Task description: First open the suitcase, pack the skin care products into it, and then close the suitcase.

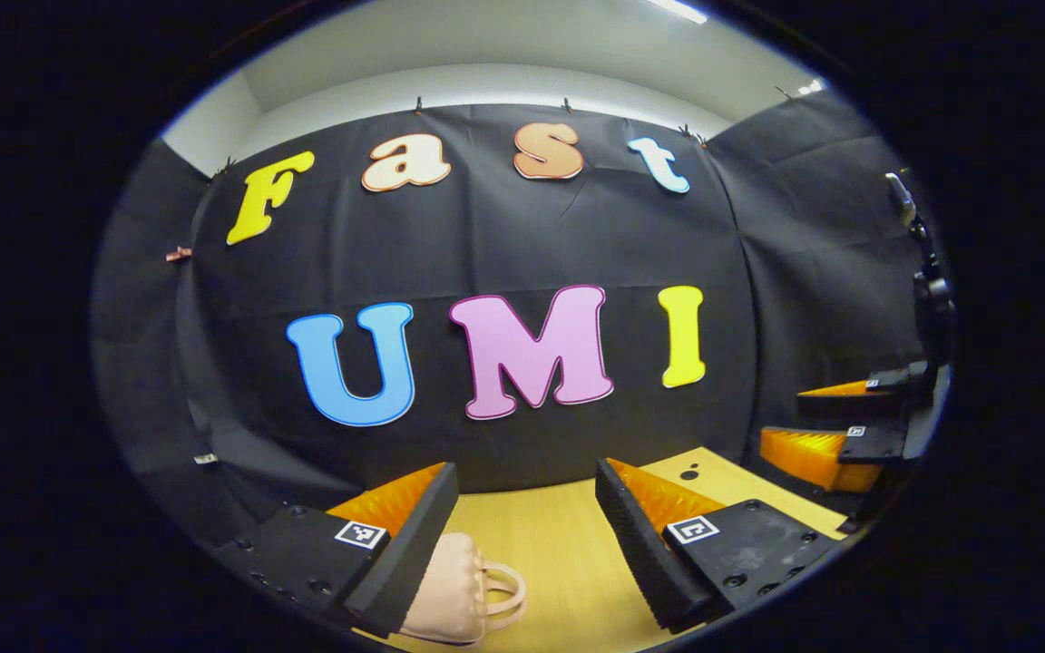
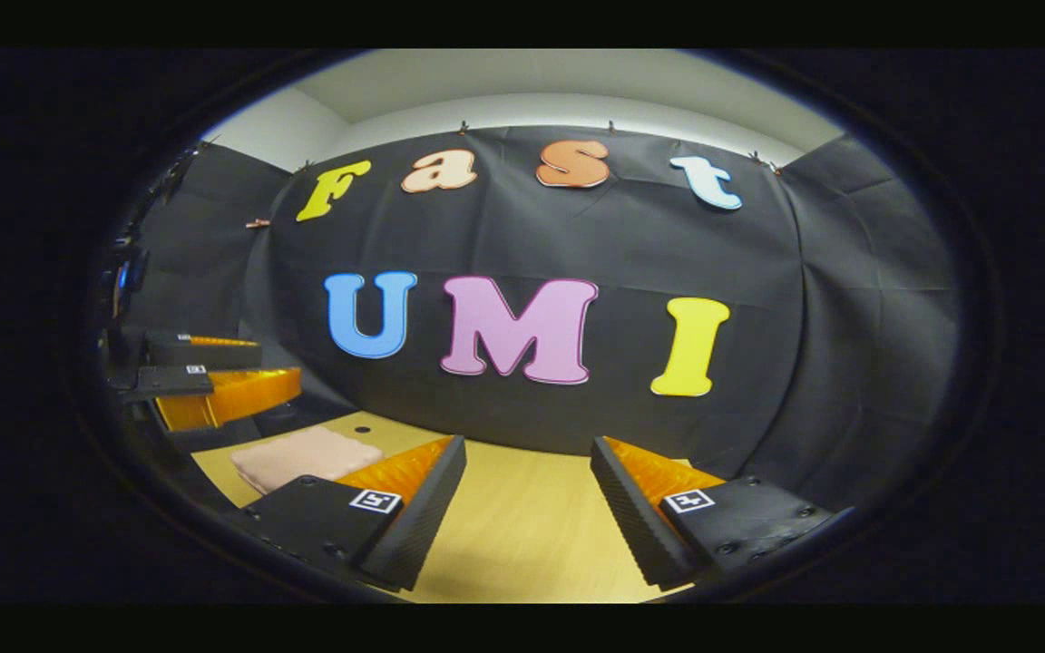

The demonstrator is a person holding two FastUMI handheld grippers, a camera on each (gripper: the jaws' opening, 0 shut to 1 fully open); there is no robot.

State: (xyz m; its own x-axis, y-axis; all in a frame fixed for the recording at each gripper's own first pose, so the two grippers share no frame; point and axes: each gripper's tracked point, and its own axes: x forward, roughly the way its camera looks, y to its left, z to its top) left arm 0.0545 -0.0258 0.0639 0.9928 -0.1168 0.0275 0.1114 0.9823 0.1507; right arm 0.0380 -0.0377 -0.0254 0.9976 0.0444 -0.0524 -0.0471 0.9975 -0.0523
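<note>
A small pale pink suitcase (image 1: 454, 589) with a loop handle lies closed on the wooden table (image 1: 559, 544), partly behind my left gripper's left finger. My left gripper (image 1: 527, 521) is open above the table with nothing between its fingers. The right gripper view has the same pink suitcase (image 2: 305, 455) at the lower left, left of my right gripper (image 2: 527, 499), which is open and holds nothing. Each view catches the other gripper at its edge: the right gripper (image 1: 849, 426) far right, the left gripper (image 2: 205, 385) far left.
The black cloth wall rises just behind the table's far edge. A small dark hole (image 1: 689, 472) marks the tabletop near the back right, seen also as a dark hole (image 2: 361, 428) in the right gripper view.
</note>
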